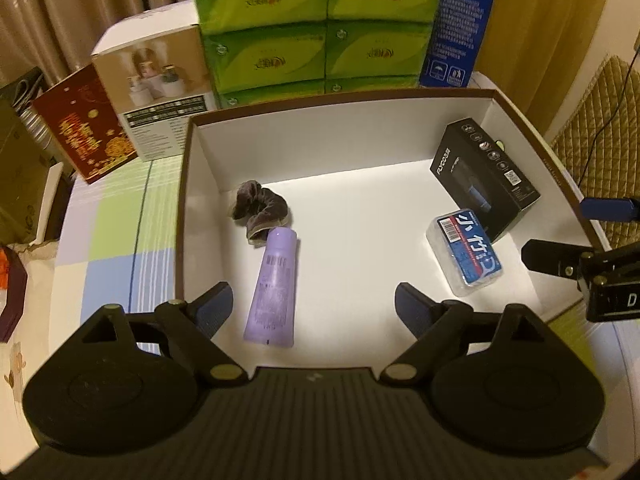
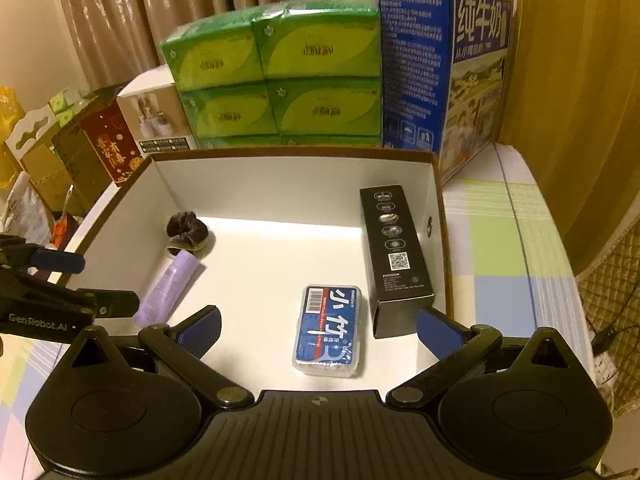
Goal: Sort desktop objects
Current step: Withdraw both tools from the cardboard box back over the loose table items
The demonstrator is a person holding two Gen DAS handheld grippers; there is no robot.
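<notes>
Just ahead of spread jaws, purple tube (image 1: 273, 286).

Middle of the tray (image 1: 392, 104) floor is wide open, easy to drop in between the tube (image 1: 273, 288) on the left and the blue case (image 1: 464, 254) on the right. Black box (image 1: 484, 178) hogs the right wall, scrunchie (image 1: 260, 210) sits touching the tube's cap. Behind the back wall, green packs (image 2: 280, 80) and the milk carton (image 2: 444, 68) tower up, so nothing passes there.

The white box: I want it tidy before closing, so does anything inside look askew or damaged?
No damage or spills show. In the white box, the purple tube lies at a slant with its cap against the dark scrunchie. The black carton and floss-pick case lie flat at different angles.
</notes>
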